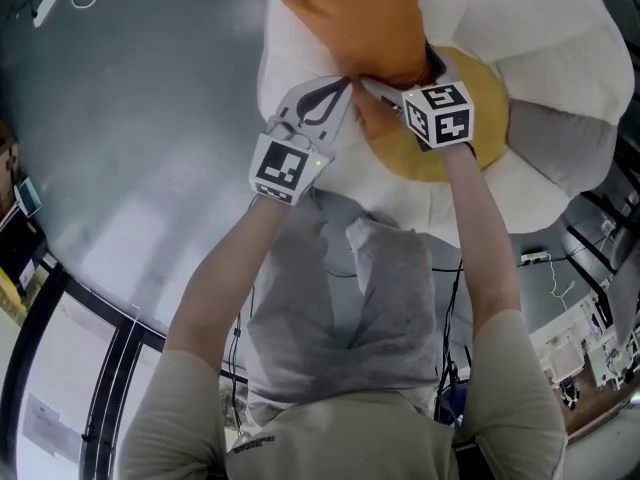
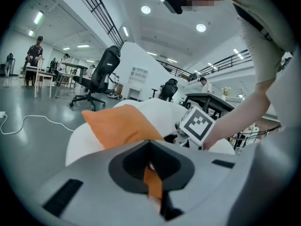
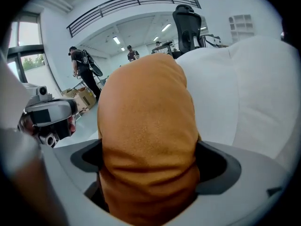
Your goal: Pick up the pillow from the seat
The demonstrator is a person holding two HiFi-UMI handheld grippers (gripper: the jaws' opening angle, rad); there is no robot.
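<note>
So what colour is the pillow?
The pillow is orange, clearest in the right gripper view.

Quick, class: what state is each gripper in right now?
Left gripper: shut on the orange pillow.
Right gripper: open wide, orange pillow between its jaws.

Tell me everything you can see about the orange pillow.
The orange fabric pillow looks soft, plain and slightly fuzzy, with a pointed corner and a few creases. It rests on the white flower-shaped seat cushion, next to its yellow centre. The left gripper pinches a thin fold of its edge. A thick, bunched part fills the gap between the wide-spread jaws of the right gripper.
</note>
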